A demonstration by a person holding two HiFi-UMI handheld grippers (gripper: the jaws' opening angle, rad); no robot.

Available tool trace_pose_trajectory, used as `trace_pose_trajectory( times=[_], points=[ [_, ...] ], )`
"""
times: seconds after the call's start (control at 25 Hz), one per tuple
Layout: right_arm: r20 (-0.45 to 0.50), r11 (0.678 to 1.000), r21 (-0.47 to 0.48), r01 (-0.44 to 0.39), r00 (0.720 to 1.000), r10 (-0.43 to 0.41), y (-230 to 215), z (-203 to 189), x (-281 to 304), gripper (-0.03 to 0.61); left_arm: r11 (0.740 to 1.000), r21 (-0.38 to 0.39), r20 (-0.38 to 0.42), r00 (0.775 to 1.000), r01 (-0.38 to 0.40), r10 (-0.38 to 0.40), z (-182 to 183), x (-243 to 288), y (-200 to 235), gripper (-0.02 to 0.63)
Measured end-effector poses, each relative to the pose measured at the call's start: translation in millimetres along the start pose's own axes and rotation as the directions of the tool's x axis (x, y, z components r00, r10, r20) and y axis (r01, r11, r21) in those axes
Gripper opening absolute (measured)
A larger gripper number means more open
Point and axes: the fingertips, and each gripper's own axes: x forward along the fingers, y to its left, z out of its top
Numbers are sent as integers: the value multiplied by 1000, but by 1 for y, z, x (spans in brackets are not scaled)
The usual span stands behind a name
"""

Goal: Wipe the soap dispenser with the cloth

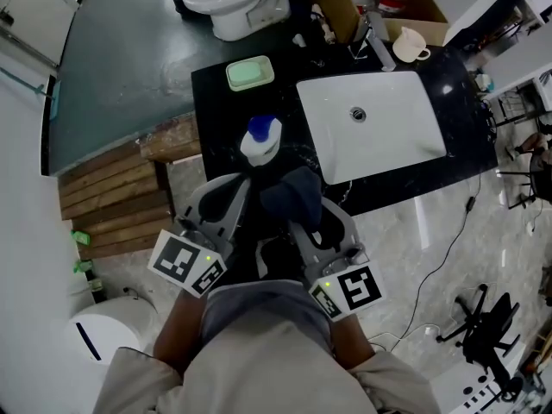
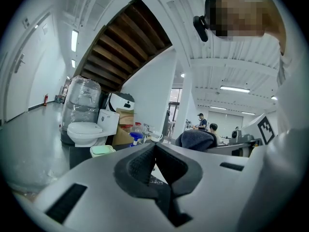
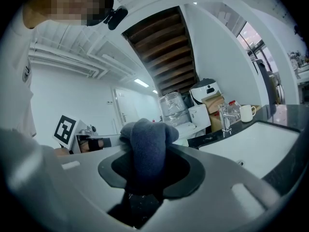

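Between the 2 jaws of the right gripper (image 3: 145, 166) sits a soft dark blue cloth (image 3: 146, 139), squeezed tight. The left gripper (image 2: 155, 151) has its jaws closed on nothing. Just ahead, the soap dispenser (image 1: 261, 139) stands on the black counter (image 1: 216, 102), beside the sink (image 1: 379, 136). It looks light, smooth and easy to tip, so I would hold its fat white body.

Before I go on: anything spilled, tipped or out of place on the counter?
Nothing stands out. The soap dispenser stands upright near the counter edge, the cloth is bunched in the right gripper, and no spill shows.
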Motion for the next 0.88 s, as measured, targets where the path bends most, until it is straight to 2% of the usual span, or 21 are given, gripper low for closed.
trace_pose_trajectory(
  times=[0.24, 0.52, 0.56, 0.64, 0.88],
  points=[
    [-8, 999, 7, 31, 999, -31, -13, -3, 9, 127, 1000, -1, -30, 999, 11, -11, -9, 13, 11, 6],
    [-12, 997, 12, 75, 997, -74, -26, -4, 21, 127, 997, 82, -60, 998, -11, 16, -5, 34, 33, 8],
    [-11, 997, 17, 80, 997, -80, -28, -4, 22, 127, 996, 89, -70, 997, -13, 20, -5, 38, 36, 22],
    [-11, 995, 28, 91, 996, -91, -32, -4, 23, 127, 995, 98, -93, 995, -10, 19, -7, 46, 39, 103],
    [-9, 992, 61, 108, 994, -107, -40, -10, 26, 127, 992, 127, -136, 991, 2, 15, -12, 65, 46, 146]
  ],
)
